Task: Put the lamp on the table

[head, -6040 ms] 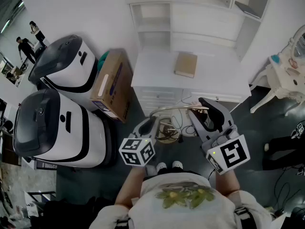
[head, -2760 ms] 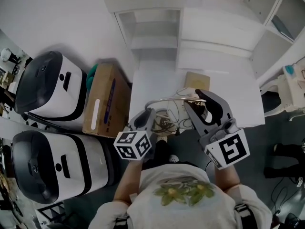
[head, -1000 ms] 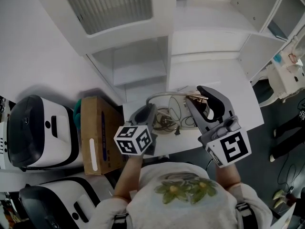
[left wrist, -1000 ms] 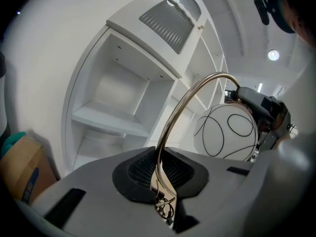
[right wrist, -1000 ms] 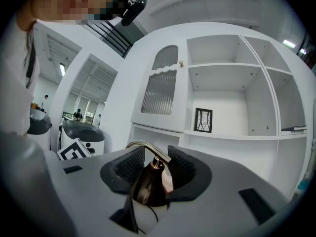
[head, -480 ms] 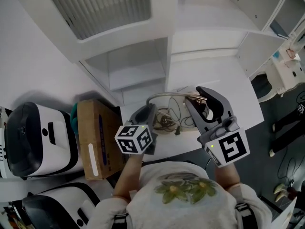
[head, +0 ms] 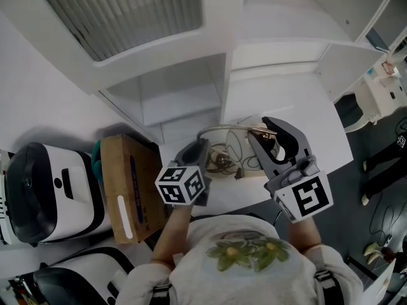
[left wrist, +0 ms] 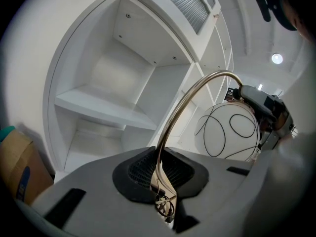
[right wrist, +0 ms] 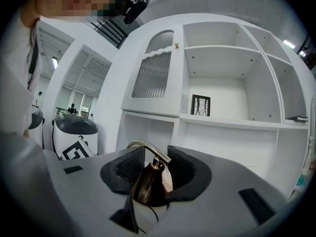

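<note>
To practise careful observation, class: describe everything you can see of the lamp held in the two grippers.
The lamp has a thin brass-coloured arm arching to a white globe shade crossed by black lines, under a bronze-coloured cap. The left hand-held gripper is shut on the arm's lower stem, the right hand-held gripper on the cap. It is over the white table's near edge; contact with it cannot be told.

No legible text for you in any view.
- Left cube [head: 182, 185], right cube [head: 300, 197]: black-and-white square markers, patterns only.
- Box [head: 114, 170]: purple print and a white strip, too blurred to read.
- Machine [right wrist: 74, 138], right gripper view: another square marker, no characters.
</note>
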Available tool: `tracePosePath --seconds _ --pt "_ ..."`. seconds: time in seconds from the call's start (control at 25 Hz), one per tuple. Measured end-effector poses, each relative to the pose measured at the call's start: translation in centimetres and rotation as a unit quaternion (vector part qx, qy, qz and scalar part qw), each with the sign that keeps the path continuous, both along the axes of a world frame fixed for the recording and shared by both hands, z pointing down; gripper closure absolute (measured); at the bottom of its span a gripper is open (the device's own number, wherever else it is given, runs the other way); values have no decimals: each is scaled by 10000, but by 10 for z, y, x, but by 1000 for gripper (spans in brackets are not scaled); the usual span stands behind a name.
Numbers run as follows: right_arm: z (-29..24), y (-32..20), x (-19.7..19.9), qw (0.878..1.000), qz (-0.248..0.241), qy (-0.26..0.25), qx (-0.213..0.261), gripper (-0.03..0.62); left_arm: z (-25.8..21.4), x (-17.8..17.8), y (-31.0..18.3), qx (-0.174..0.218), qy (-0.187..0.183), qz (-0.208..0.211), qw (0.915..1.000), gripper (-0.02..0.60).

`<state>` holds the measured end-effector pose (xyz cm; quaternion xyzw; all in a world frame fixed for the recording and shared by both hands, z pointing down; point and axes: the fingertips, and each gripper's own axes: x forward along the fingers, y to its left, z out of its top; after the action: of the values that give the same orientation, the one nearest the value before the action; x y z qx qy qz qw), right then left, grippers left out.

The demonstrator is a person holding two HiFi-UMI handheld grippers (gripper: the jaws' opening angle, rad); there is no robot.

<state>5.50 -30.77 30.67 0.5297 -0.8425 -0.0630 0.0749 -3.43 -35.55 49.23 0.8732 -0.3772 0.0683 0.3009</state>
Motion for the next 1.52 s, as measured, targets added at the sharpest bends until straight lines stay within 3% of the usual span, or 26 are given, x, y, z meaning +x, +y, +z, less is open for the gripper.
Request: tracePosePath --seconds 1.52 --pt "37 -37 -2 9990 -151 -100 -400 442 45 4 -29 -257 -111 -109 9995 524"
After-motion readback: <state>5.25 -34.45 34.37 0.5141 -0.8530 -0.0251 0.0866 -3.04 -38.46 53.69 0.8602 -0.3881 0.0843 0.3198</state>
